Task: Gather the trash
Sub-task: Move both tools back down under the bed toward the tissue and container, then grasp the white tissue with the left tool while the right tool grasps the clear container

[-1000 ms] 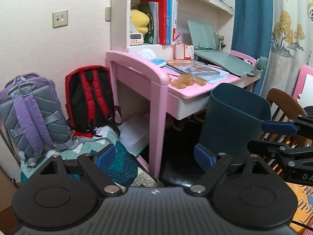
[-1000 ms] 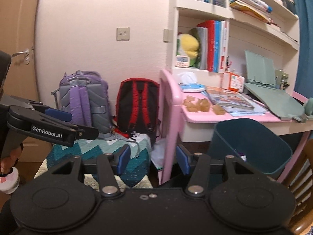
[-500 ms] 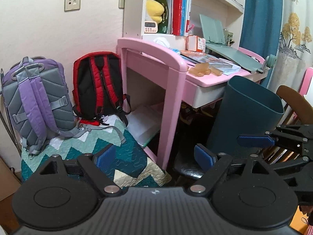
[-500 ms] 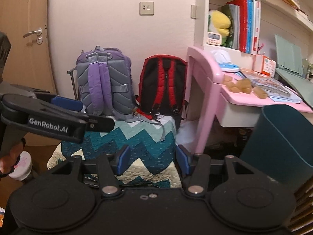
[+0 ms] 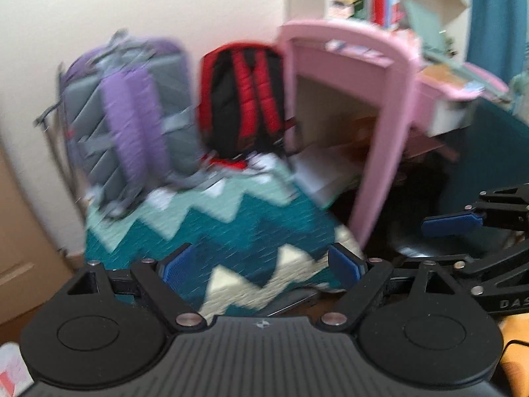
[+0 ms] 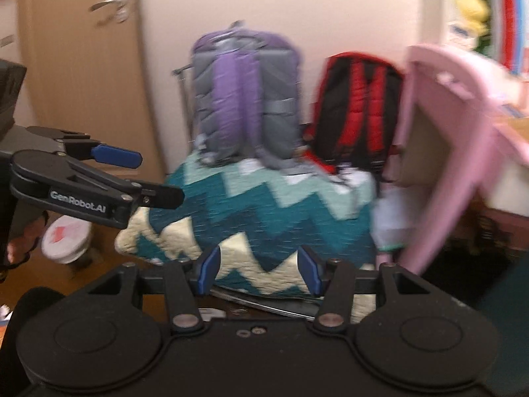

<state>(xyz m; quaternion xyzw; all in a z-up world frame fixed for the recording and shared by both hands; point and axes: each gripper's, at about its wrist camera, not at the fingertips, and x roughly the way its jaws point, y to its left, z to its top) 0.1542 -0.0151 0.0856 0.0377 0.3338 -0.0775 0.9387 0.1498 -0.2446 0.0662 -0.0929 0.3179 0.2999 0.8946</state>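
Note:
Both views are blurred. My left gripper [image 5: 259, 264] is open with nothing between its blue pads and hangs over a teal zigzag quilt [image 5: 238, 231]. My right gripper [image 6: 259, 269] is open and empty too, low in front of the same quilt [image 6: 264, 211]. Each gripper shows in the other's view: the right one [image 5: 453, 228] at the right edge, the left one [image 6: 148, 175] at the left. A white round object with a red mark [image 6: 66, 238] lies on the wooden floor under the left gripper. The dark teal bin [image 5: 489, 165] stands at the right, by the desk.
A purple-grey backpack [image 6: 244, 99] and a red-black backpack [image 6: 360, 112] lean on the wall behind the quilt. A pink desk [image 5: 383, 99] stands to the right, a wooden door [image 6: 82, 66] to the left. A person's hand [image 6: 20, 244] holds the left gripper.
Both views have dropped and swung left. The desk top and shelves have slid toward the upper right, and the quilt and backpacks now fill the middle. The jaws have not changed.

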